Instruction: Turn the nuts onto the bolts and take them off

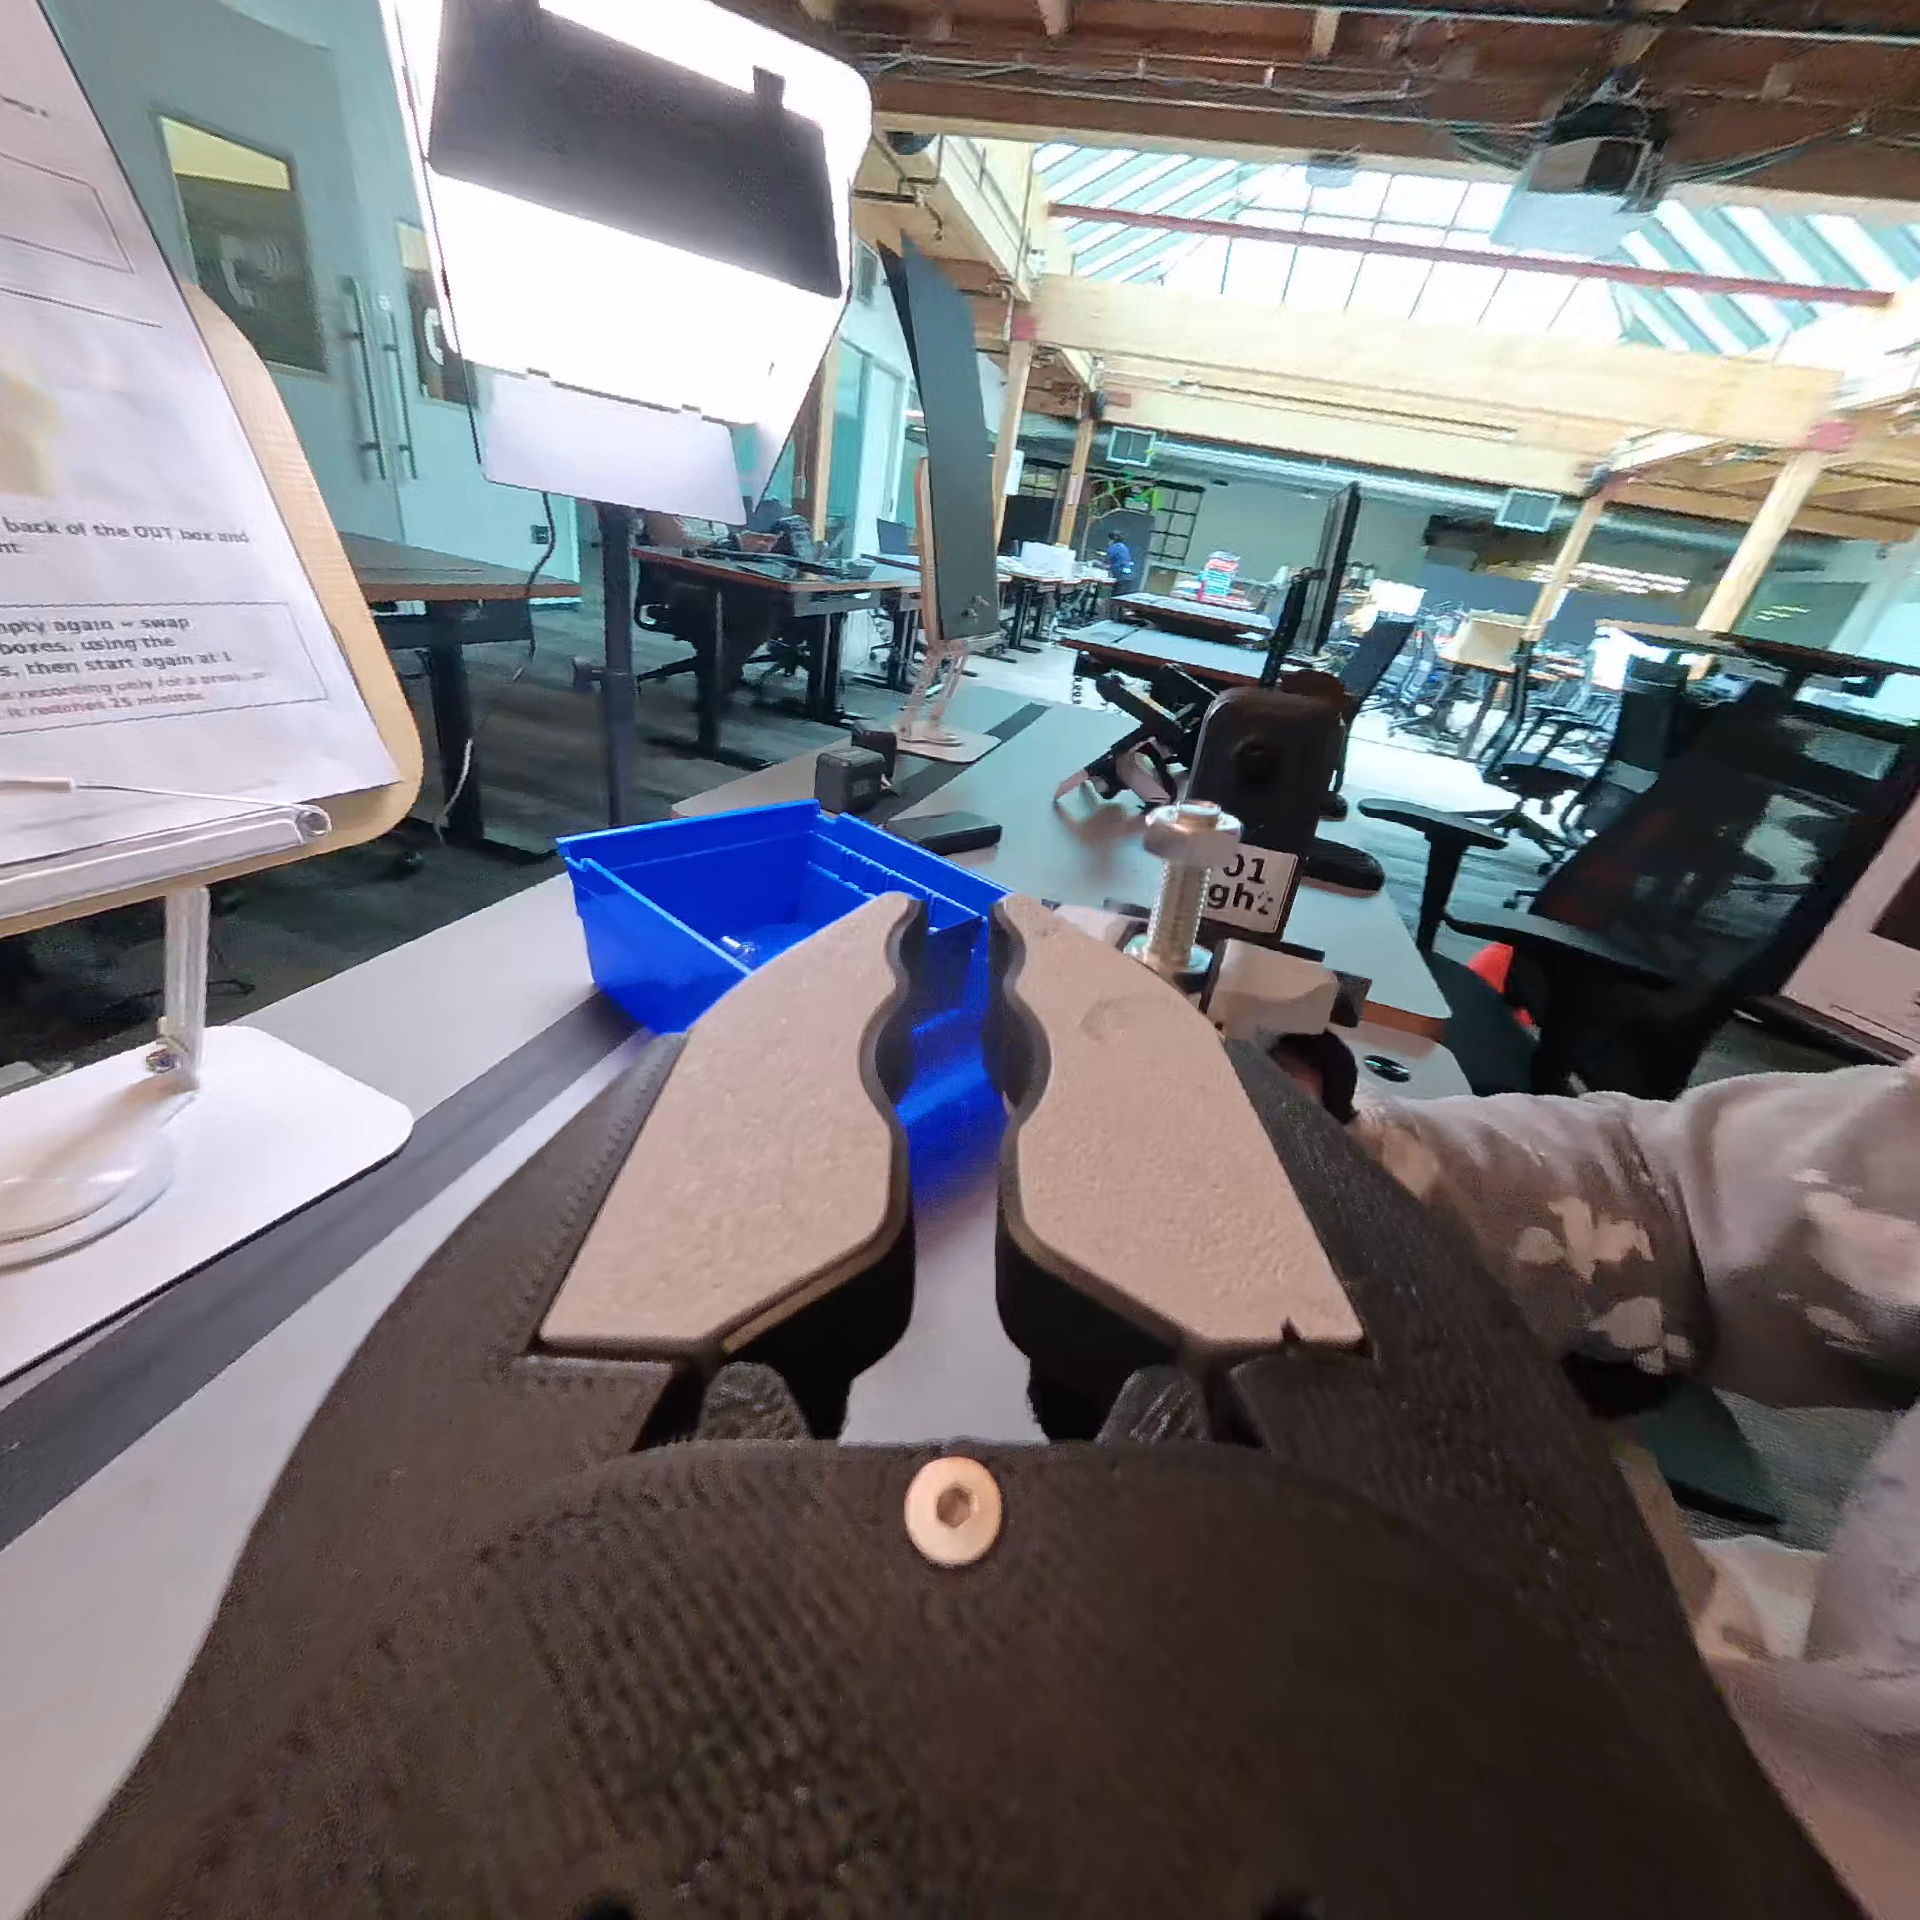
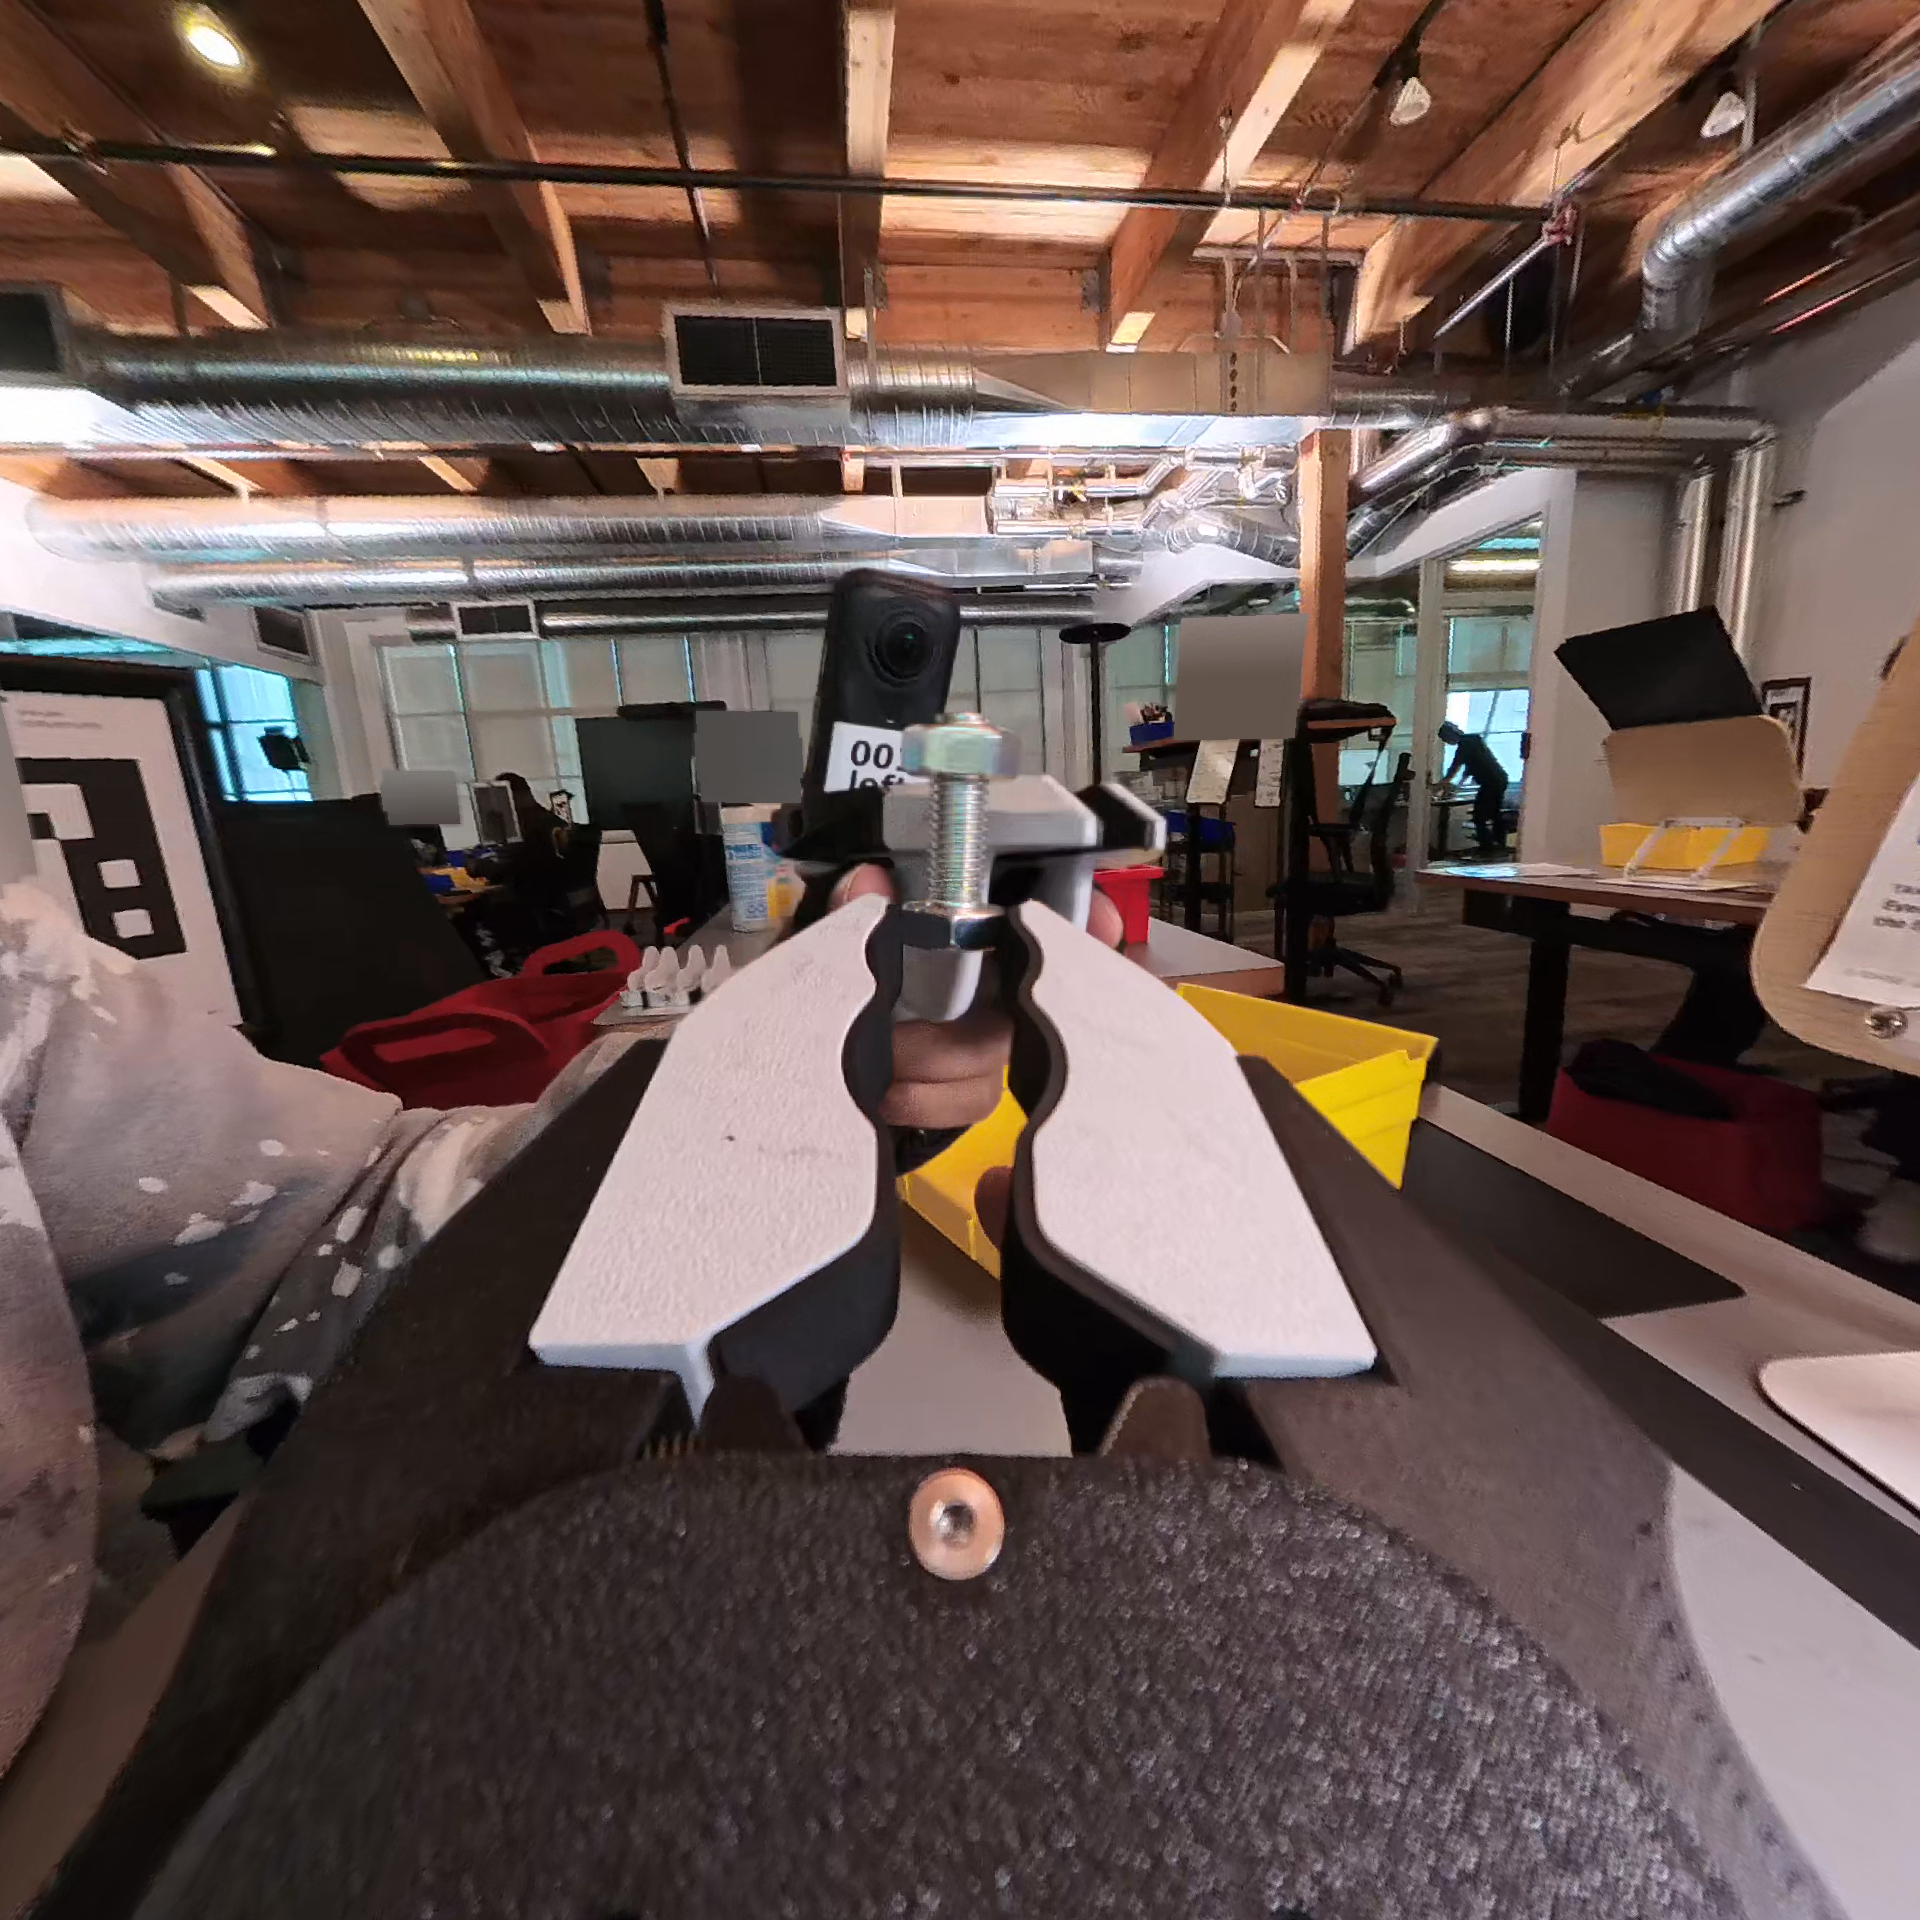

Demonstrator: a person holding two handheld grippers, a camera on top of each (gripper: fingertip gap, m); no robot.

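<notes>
Item: bolt [image 2: 954, 831], upright, its head pinched in the right tool [image 2: 953, 928]; nut [image 2: 956, 746] sitting at the top of the thread.

Left tool [image 1: 956, 914]: jaws standing narrowly apart, holding nothing, hovering over the blue bin [image 1: 769, 914] on the table [image 1: 343, 1226], just beside the bolt.

Step, as I am judging it: spinning the nut. Next move is calling for the left tool closing squarely on it.
</notes>
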